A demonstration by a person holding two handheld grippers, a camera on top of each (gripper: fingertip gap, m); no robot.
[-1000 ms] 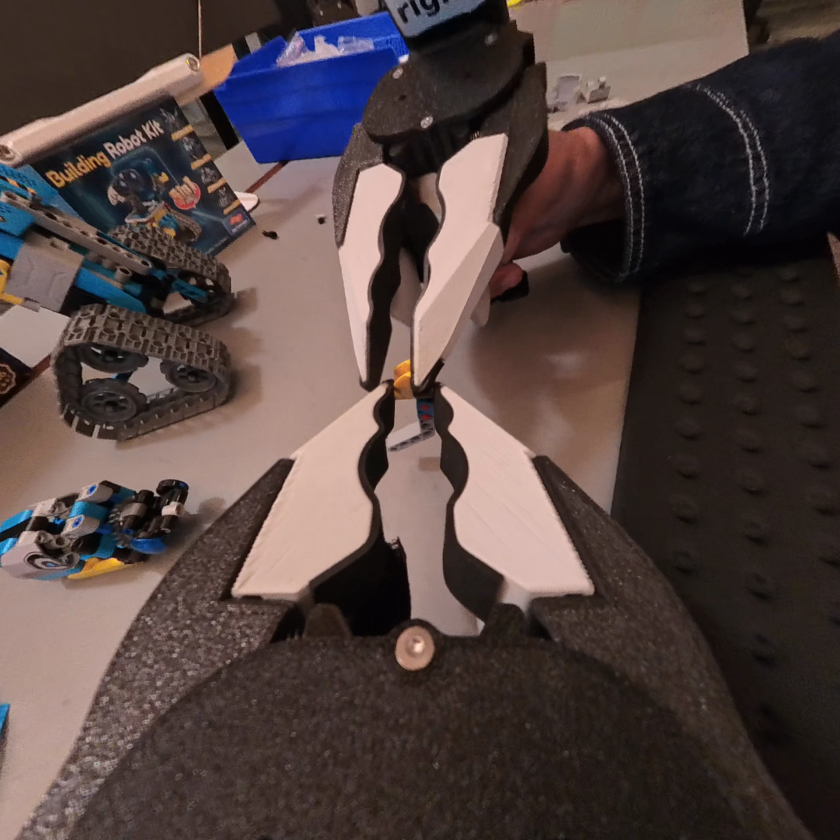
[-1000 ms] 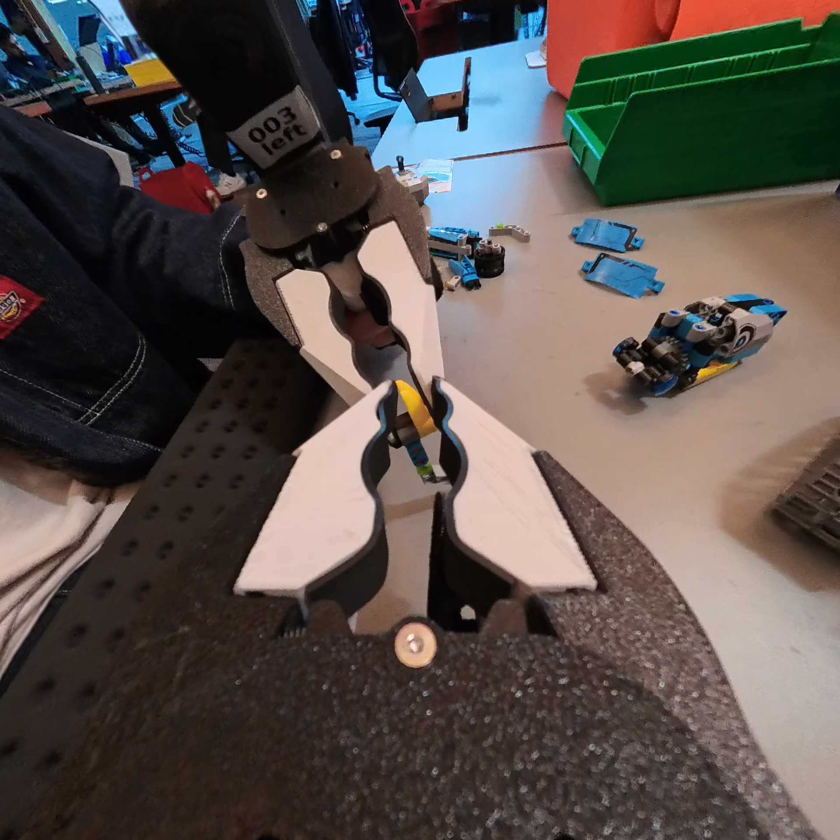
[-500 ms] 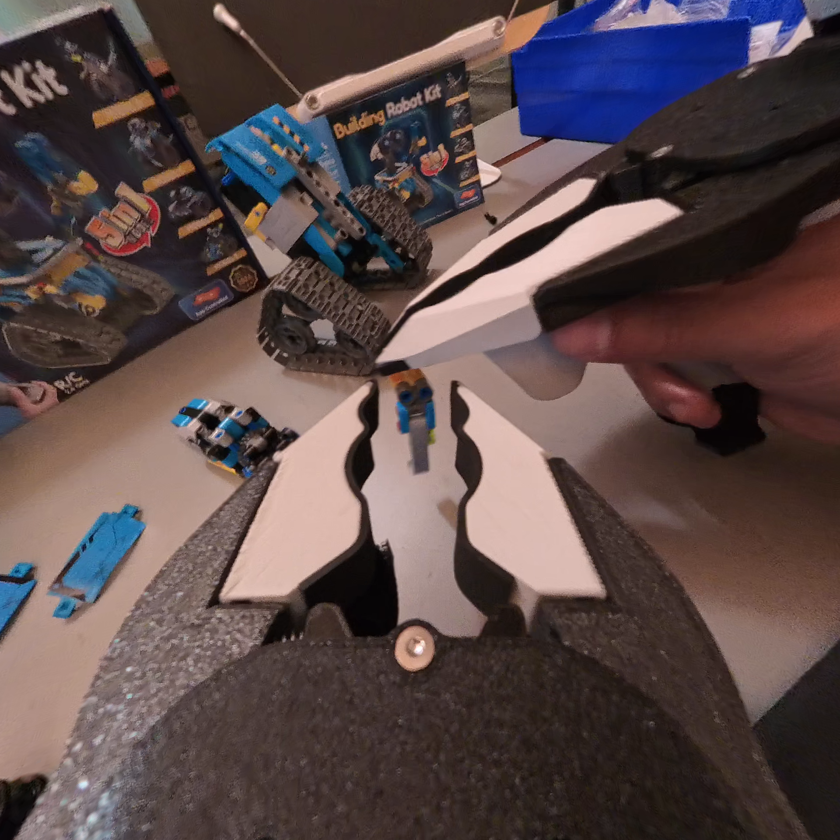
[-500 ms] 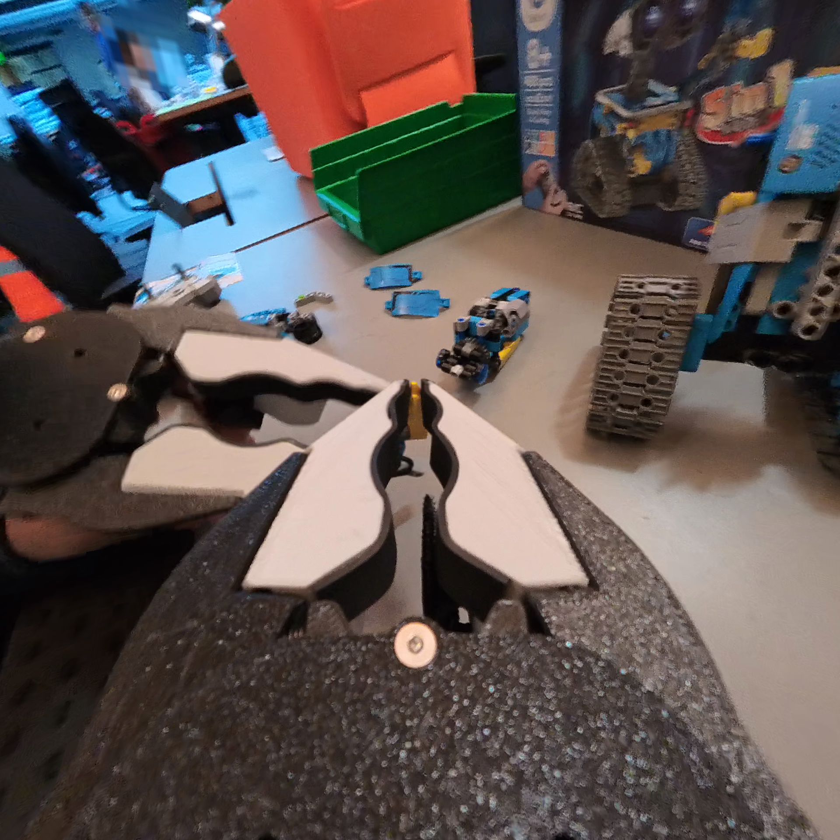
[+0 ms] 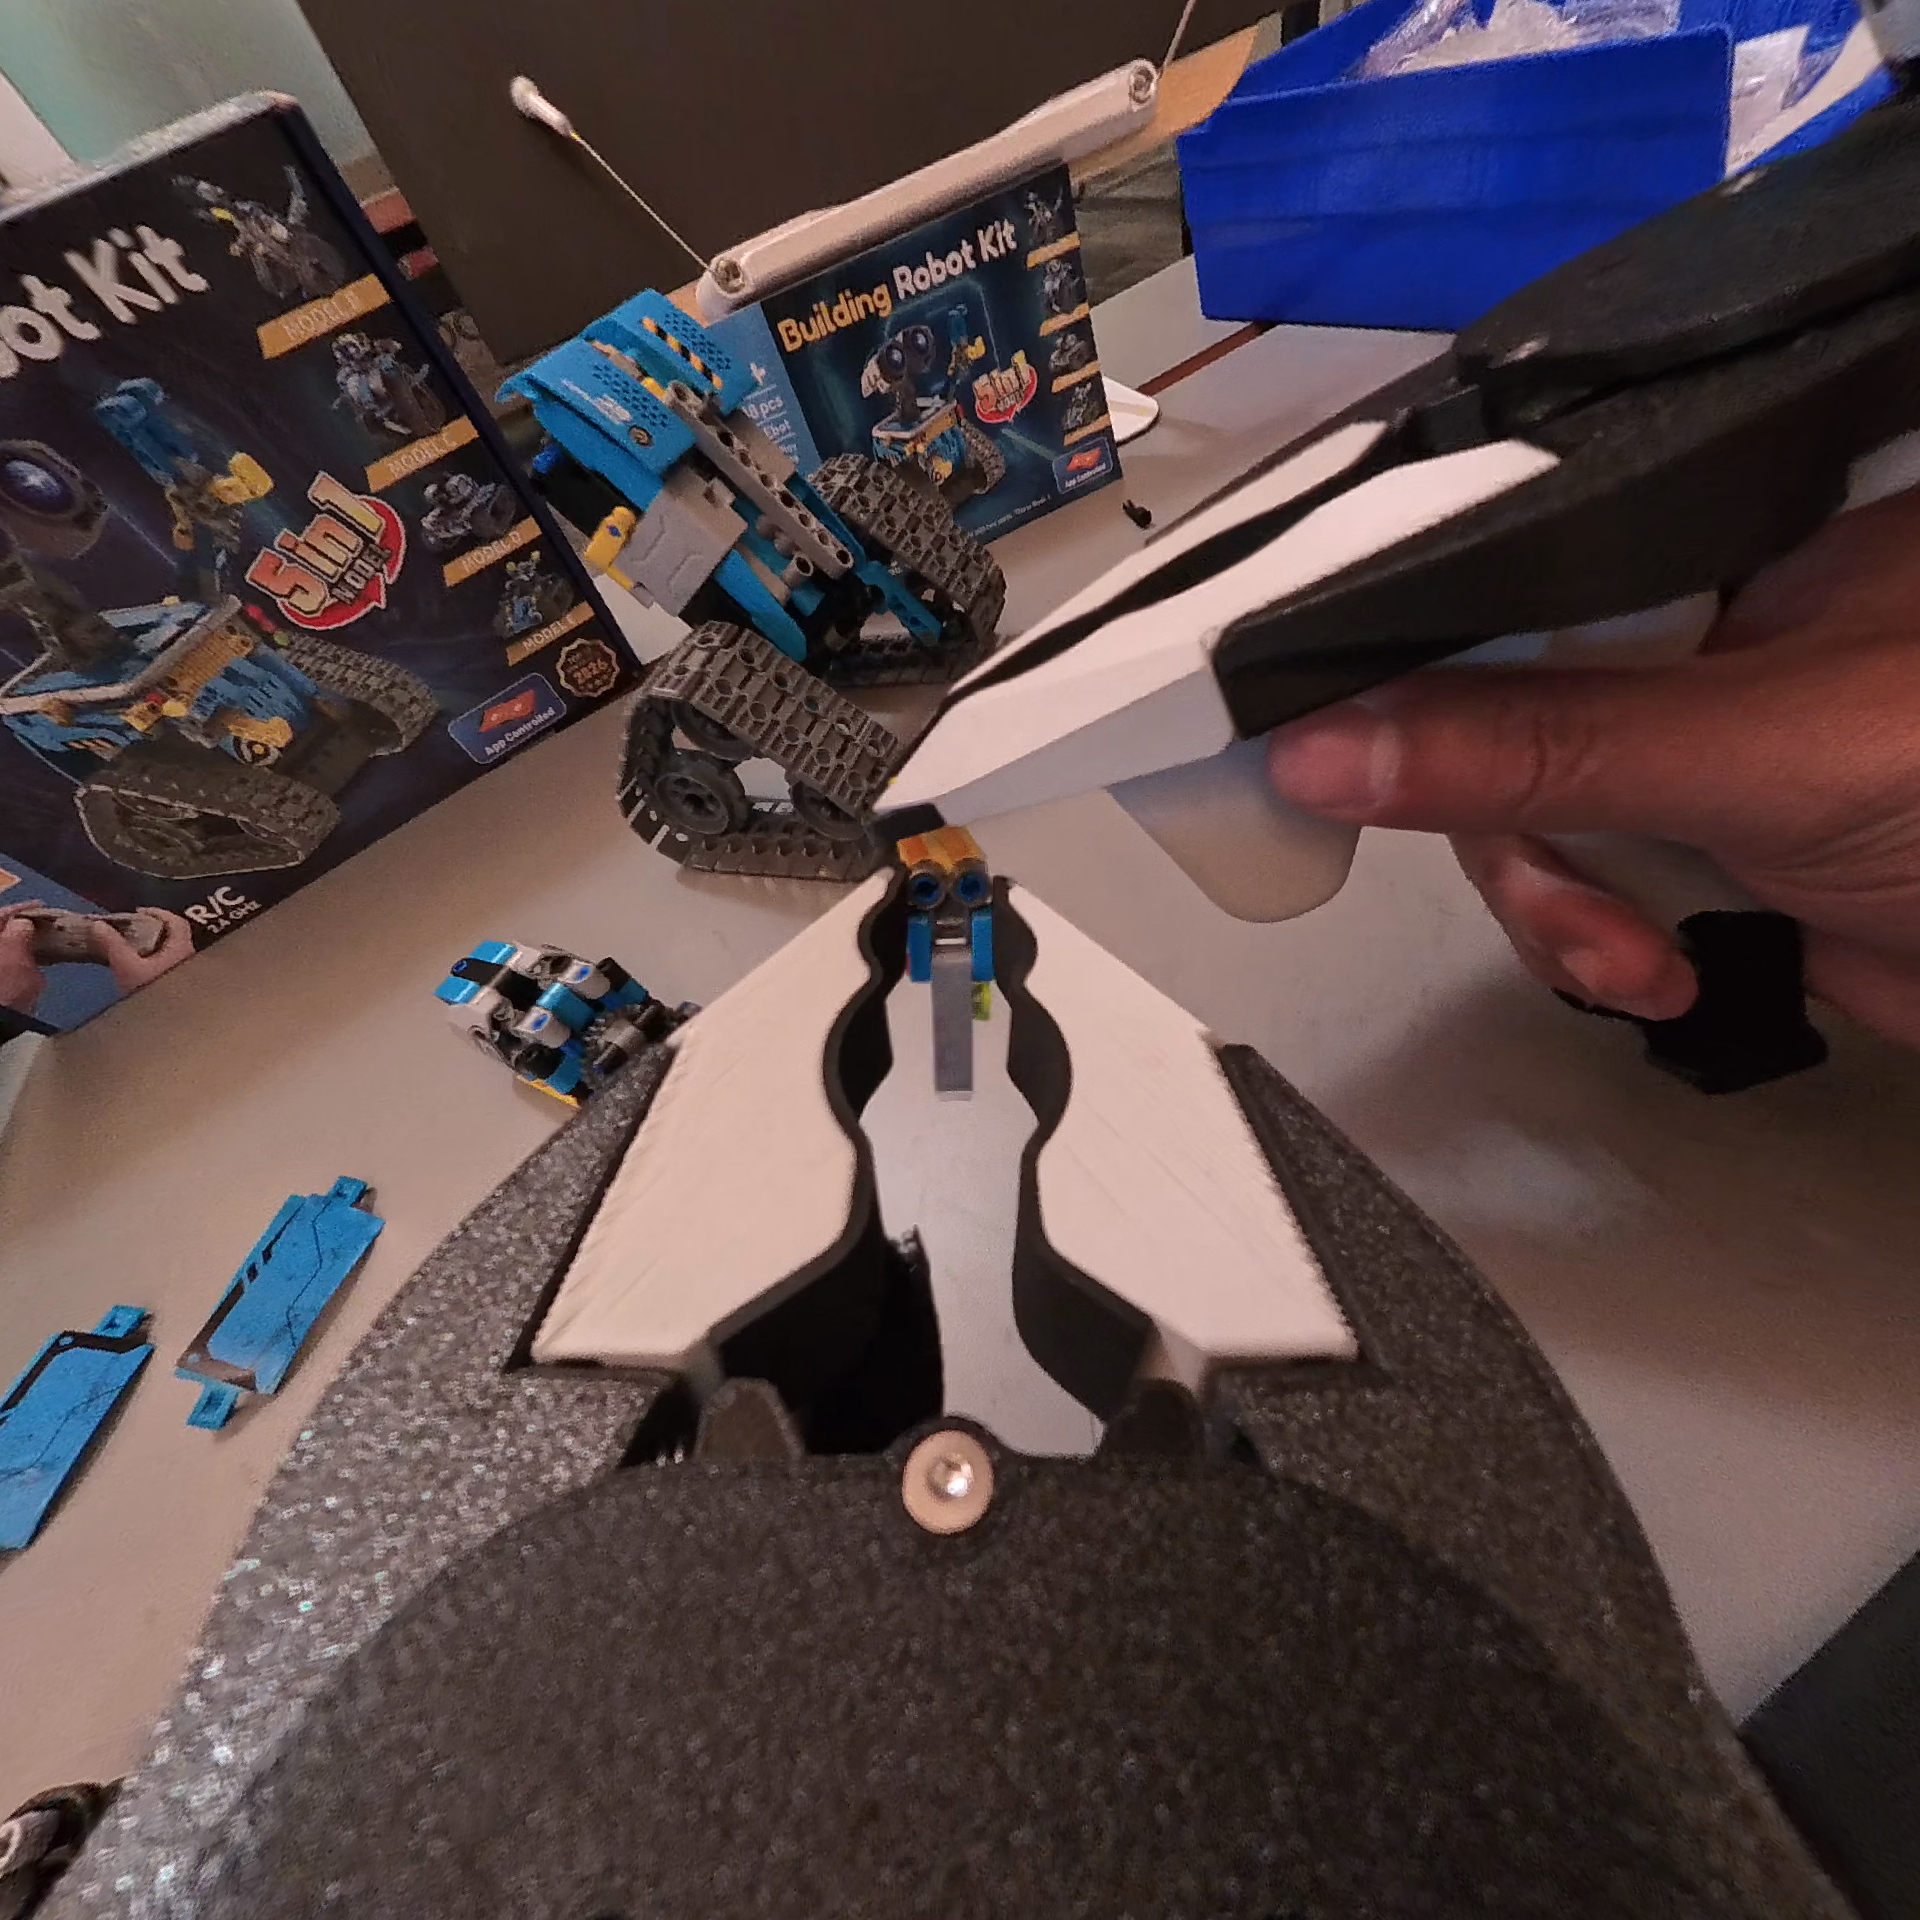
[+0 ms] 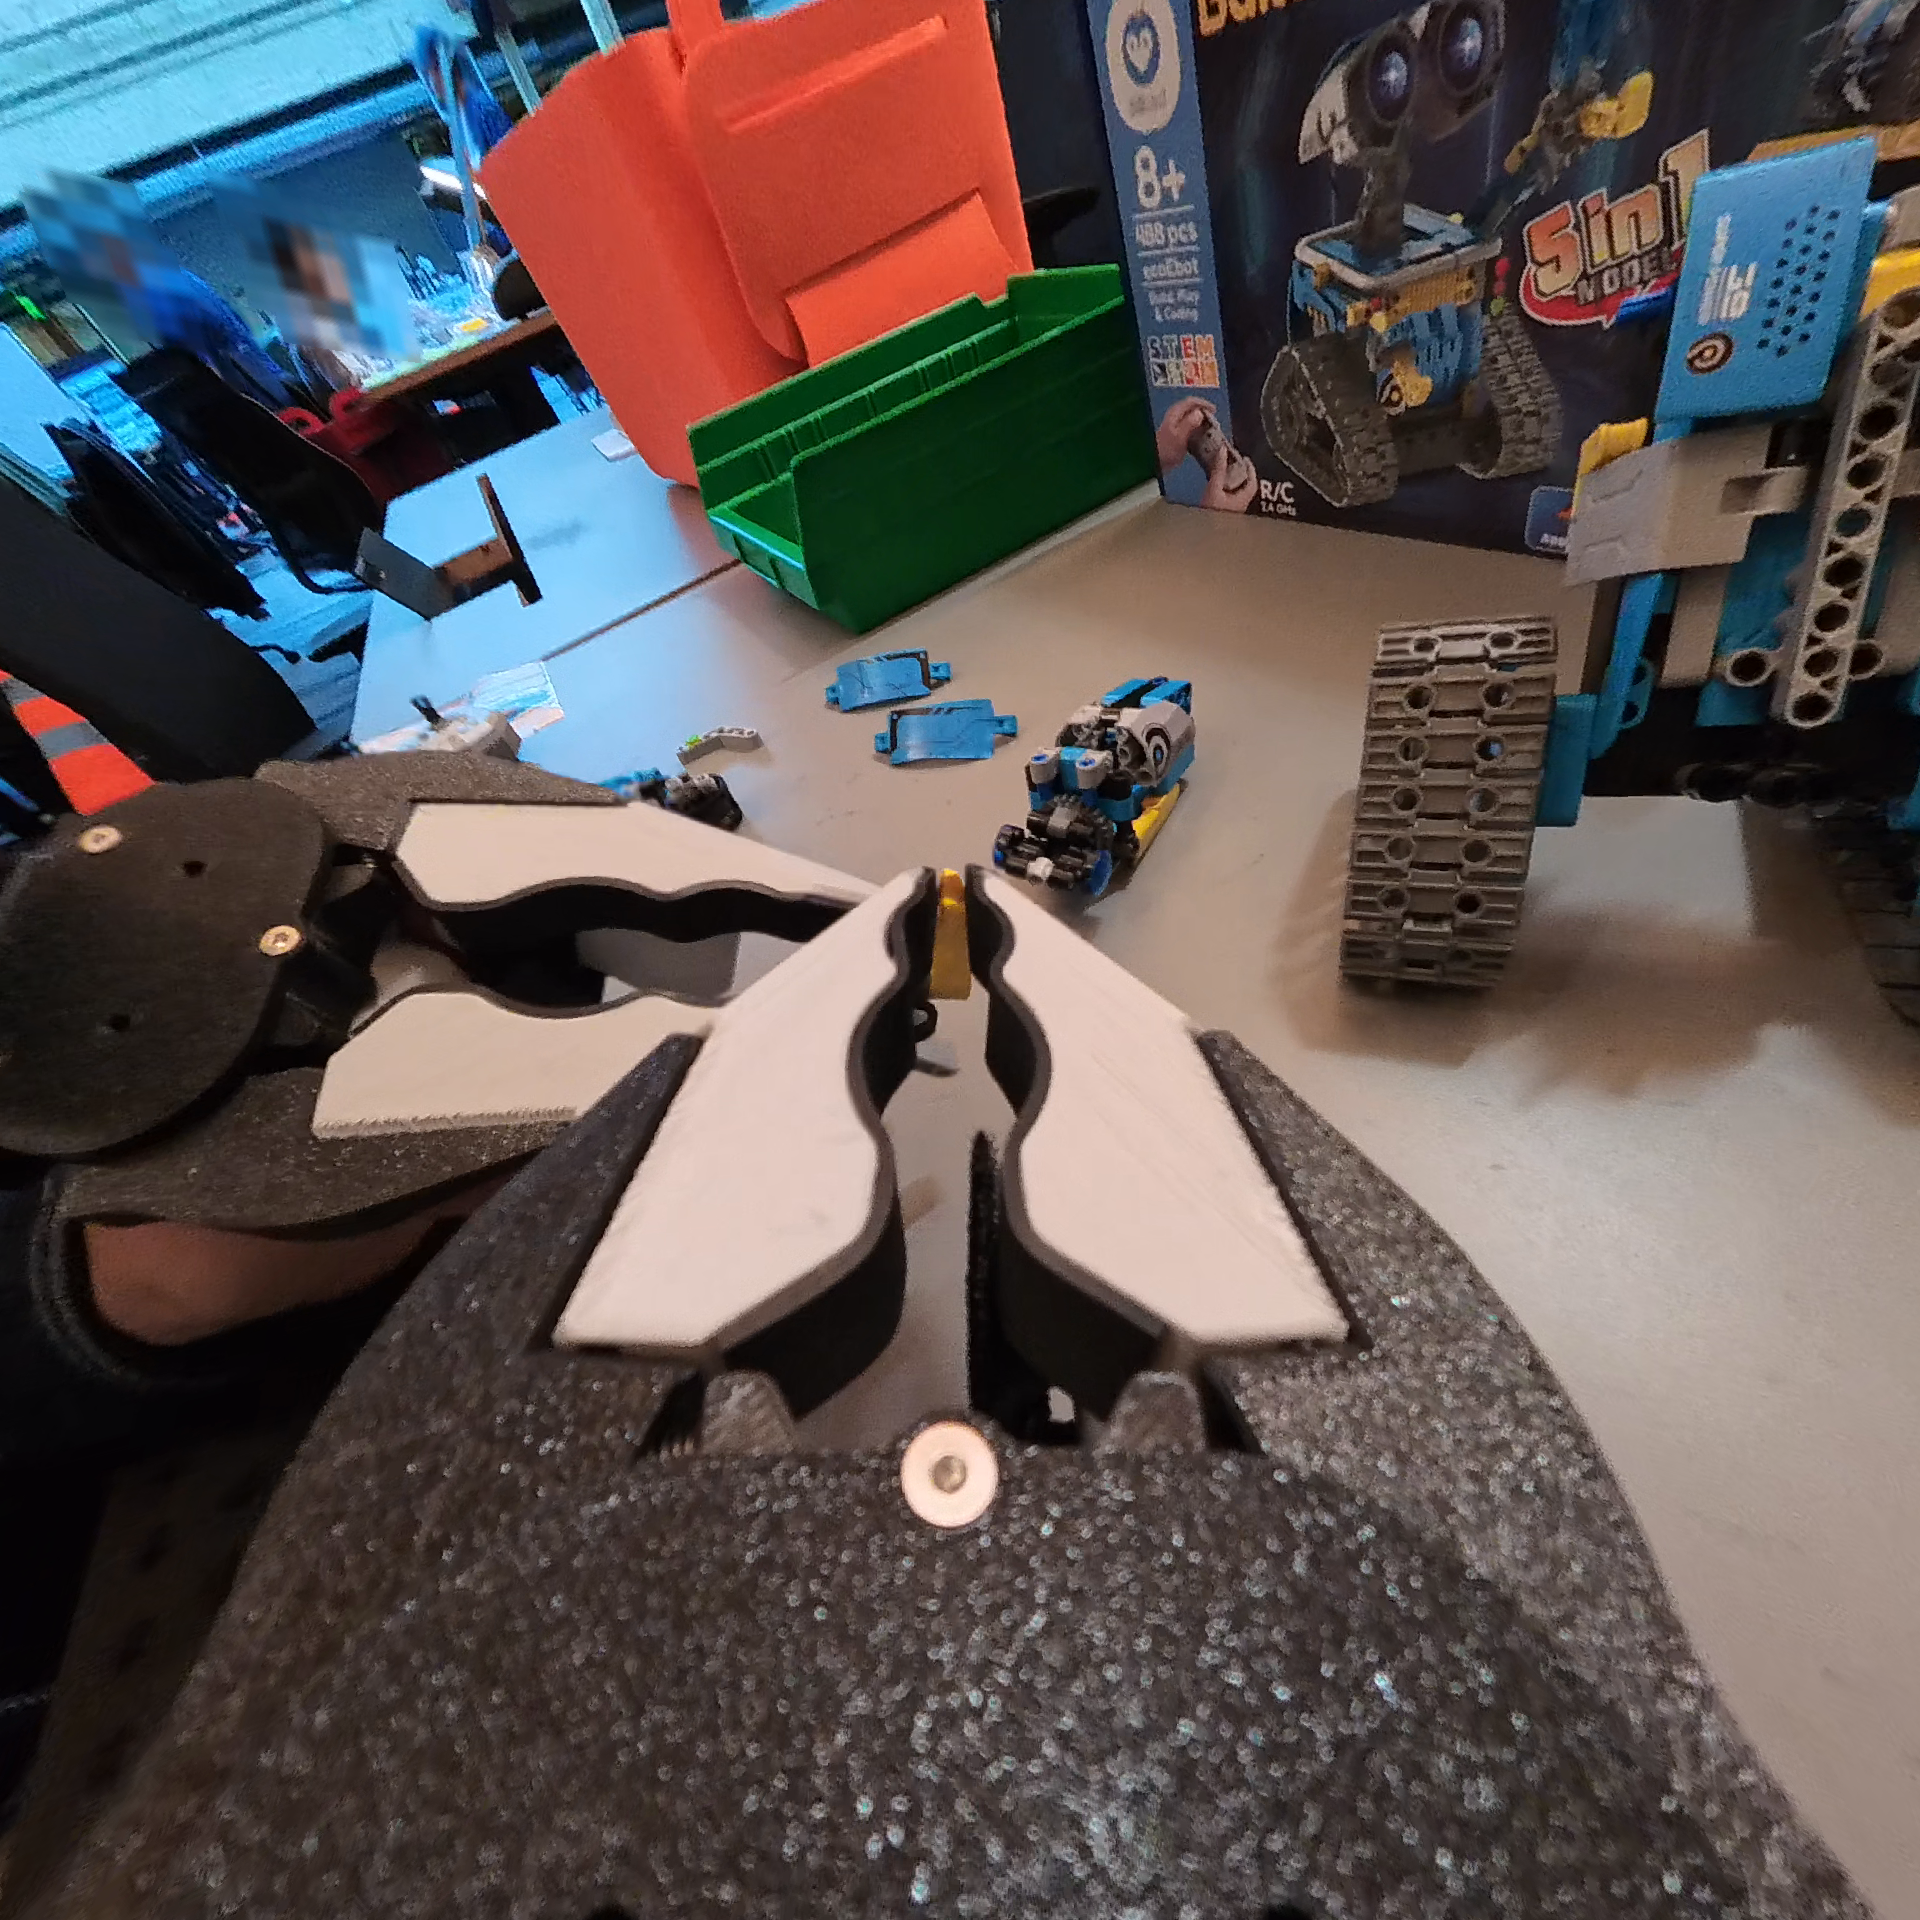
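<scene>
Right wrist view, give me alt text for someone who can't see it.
The right claw pinches a small yellow brick piece at its tips above a grey table, with the left claw meeting it from the left. Beyond lie a small blue toy car, a tracked robot model and a green bin.

A workshop or lab: grey bench (image 6: 1558, 1195) with storage bins (image 6: 914, 457) (green, orange), desks and chairs far left.
</scene>
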